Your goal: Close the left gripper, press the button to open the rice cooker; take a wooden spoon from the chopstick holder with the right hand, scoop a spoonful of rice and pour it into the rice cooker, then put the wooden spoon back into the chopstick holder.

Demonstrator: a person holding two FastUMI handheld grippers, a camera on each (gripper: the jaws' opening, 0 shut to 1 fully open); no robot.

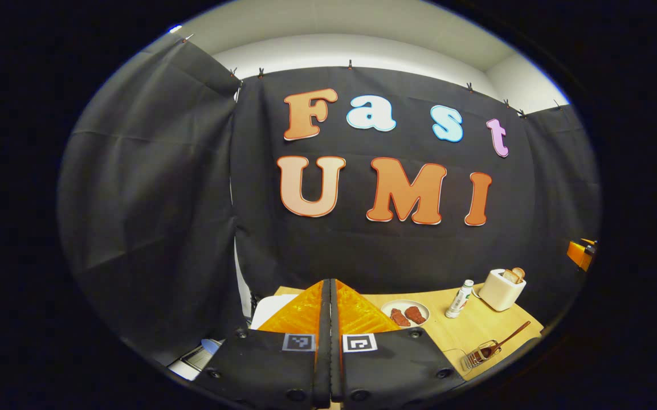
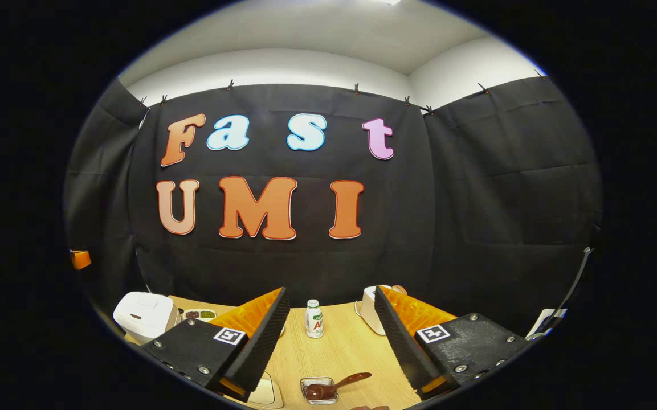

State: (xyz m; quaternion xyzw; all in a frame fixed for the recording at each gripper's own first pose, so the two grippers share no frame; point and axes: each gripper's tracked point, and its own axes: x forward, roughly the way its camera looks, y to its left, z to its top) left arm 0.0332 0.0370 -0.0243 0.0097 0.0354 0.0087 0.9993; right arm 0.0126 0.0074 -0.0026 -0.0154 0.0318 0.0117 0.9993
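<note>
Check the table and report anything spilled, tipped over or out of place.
Nothing stands out. The rice cooker sits closed, the bottle and toaster stand upright, the wooden spoon rests in its holder, and the table shows no spill.

One rice cooker (image 2: 145,316), one toaster (image 1: 502,289), one bottle (image 2: 314,319), one wooden spoon (image 2: 337,385)

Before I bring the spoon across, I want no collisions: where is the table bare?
Bare wood runs from the small bottle down to the chopstick holder. It is crowded around the toaster, and between the rice cooker and the small dish.
</note>
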